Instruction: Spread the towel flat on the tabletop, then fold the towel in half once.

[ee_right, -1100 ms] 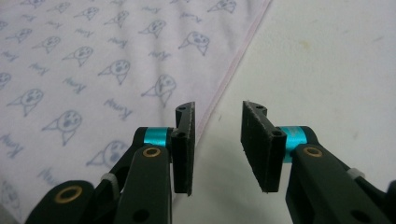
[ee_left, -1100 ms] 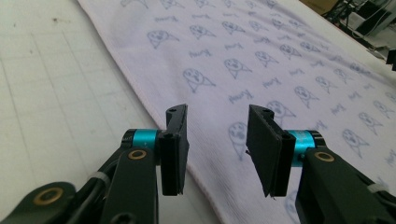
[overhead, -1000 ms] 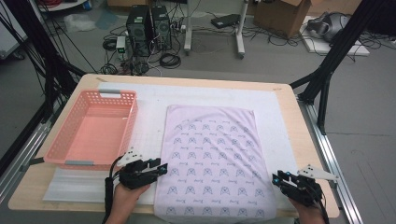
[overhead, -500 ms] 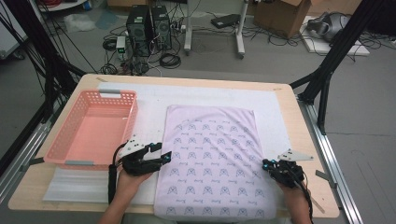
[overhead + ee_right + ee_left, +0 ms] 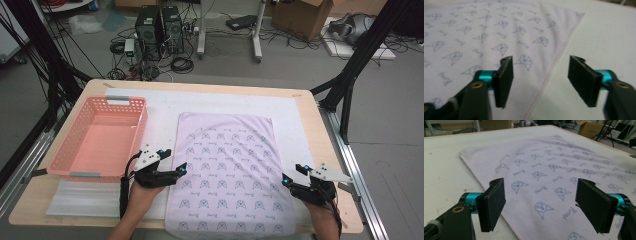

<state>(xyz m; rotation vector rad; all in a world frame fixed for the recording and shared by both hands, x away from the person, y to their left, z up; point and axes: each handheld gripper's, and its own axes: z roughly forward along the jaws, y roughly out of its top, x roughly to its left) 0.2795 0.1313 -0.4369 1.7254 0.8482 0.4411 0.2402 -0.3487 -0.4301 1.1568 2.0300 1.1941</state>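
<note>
Left gripper and right gripper gape over towel edges; its printed script is unreadable.

A pale purple cloth with small printed faces lies flat on a white foam mat, and the mat lies on the light wooden table. A pink plastic basket with holes in its walls sits just left of the cloth. The left gripper is at the cloth's left edge and the right gripper at its right edge, both on the near side of the table.
</note>
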